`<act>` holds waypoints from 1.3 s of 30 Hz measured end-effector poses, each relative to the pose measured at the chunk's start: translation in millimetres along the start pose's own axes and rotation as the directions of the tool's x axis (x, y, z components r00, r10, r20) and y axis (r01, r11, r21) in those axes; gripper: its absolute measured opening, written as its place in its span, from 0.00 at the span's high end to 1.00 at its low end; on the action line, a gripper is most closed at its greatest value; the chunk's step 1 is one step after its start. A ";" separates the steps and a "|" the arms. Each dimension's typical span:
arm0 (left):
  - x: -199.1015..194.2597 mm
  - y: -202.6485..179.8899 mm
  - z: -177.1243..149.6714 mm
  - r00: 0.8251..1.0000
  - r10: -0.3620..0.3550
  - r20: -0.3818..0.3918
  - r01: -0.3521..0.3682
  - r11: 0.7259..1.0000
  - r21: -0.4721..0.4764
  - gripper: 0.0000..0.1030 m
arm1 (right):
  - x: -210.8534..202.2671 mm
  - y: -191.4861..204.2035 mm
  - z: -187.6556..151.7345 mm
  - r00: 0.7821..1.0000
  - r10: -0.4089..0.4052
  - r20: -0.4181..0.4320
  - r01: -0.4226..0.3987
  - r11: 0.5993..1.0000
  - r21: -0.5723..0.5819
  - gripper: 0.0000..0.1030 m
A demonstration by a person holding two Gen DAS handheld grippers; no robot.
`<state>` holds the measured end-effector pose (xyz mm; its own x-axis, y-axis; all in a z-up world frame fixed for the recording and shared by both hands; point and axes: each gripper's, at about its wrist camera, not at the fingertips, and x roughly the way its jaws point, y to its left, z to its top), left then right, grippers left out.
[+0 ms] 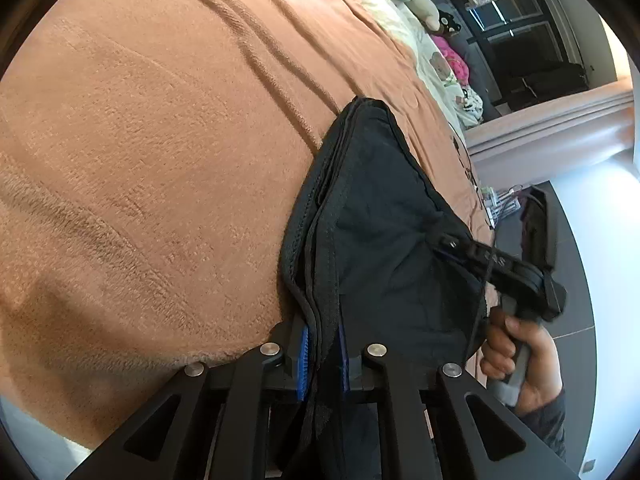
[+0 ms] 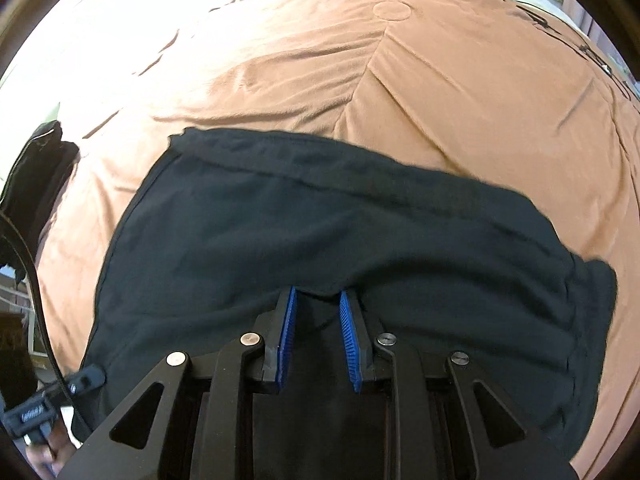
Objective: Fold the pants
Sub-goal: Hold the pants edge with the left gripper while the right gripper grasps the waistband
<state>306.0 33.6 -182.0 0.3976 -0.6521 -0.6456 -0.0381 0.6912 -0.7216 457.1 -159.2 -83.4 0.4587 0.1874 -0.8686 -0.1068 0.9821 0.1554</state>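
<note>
Black pants [image 1: 380, 216] lie on an orange-brown blanket [image 1: 160, 140] on a bed. In the left wrist view my left gripper [image 1: 324, 328] is shut on the pants' seamed edge, with cloth pinched between the blue pads [image 1: 304, 360]. My right gripper [image 1: 452, 246] shows there too, gripping the far side of the pants. In the right wrist view the pants [image 2: 320, 220] spread wide across the blanket [image 2: 440, 80], and my right gripper [image 2: 318, 292] has its blue pads [image 2: 288, 332] closed on a fold of the black cloth. The left gripper [image 2: 80, 380] sits at the pants' lower left corner.
Stuffed toys and a cream patterned sheet [image 1: 424, 32] lie at the bed's far end. A dark window [image 1: 520, 40] and grey tiled floor [image 1: 572, 272] lie beyond the bed's edge. A dark object [image 2: 36, 168] rests at the left of the bed.
</note>
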 end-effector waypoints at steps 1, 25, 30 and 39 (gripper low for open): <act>-0.3 -0.1 -0.3 1.000 0.001 0.002 -0.001 1.000 0.000 0.87 | -0.9 -1.7 3.1 1.000 -0.002 -0.001 0.002 1.000 0.000 0.81; -9.1 2.8 -7.1 1.000 -0.008 0.003 0.008 0.999 -0.043 0.78 | -15.7 -9.8 31.5 0.996 0.006 0.092 -0.006 1.000 -0.001 0.83; -7.1 8.5 -5.3 0.998 -0.062 -0.015 0.061 0.996 -0.069 0.74 | -33.6 -4.8 9.3 0.994 0.065 0.085 -0.066 0.998 0.017 0.81; -5.8 2.1 -2.7 0.998 -0.064 -0.027 0.063 0.997 -0.049 0.74 | -80.5 -13.4 -14.6 0.990 0.079 0.117 -0.087 0.994 0.060 0.81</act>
<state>301.2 37.9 -180.4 0.3745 -0.7032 -0.6043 -0.0577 0.6328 -0.7722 408.7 -187.8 -22.4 0.5489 0.2657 -0.7925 -0.0927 0.9616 0.2582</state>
